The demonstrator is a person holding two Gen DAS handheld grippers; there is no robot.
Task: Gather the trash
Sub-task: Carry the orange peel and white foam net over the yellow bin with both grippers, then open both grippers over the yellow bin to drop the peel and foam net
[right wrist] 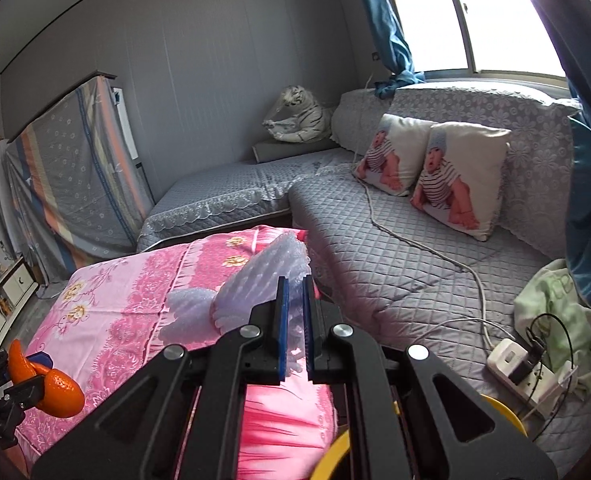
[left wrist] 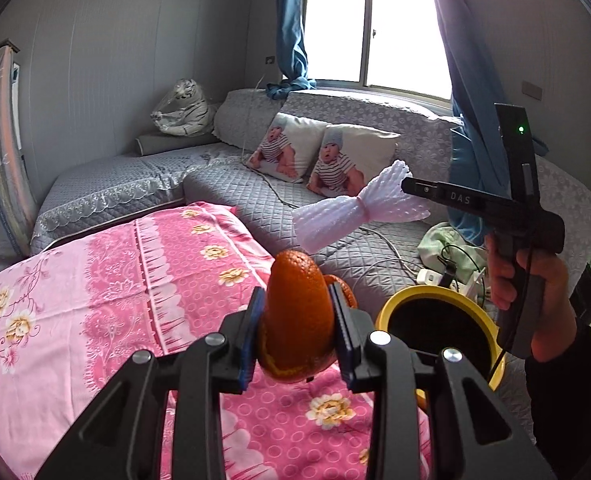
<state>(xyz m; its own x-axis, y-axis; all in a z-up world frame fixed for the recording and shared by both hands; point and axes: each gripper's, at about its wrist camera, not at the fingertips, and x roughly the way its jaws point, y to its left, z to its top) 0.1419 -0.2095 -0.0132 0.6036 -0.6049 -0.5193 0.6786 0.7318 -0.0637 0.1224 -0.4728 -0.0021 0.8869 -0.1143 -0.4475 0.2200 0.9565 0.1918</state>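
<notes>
The left gripper (left wrist: pixel 297 320) is clamped on an orange peel (left wrist: pixel 297 316), a curled, dimpled shell held upright. The right gripper (right wrist: pixel 294 316) is pinched tight on a white foam fruit net (right wrist: pixel 255 280), soft, ribbed and cinched at its middle. The yellow bin (left wrist: pixel 391 308) sits just right of and below the left gripper. The springy net could snag on the pads at release, or the light peel could land on the pink floral cloth (left wrist: pixel 115 280) instead.
</notes>
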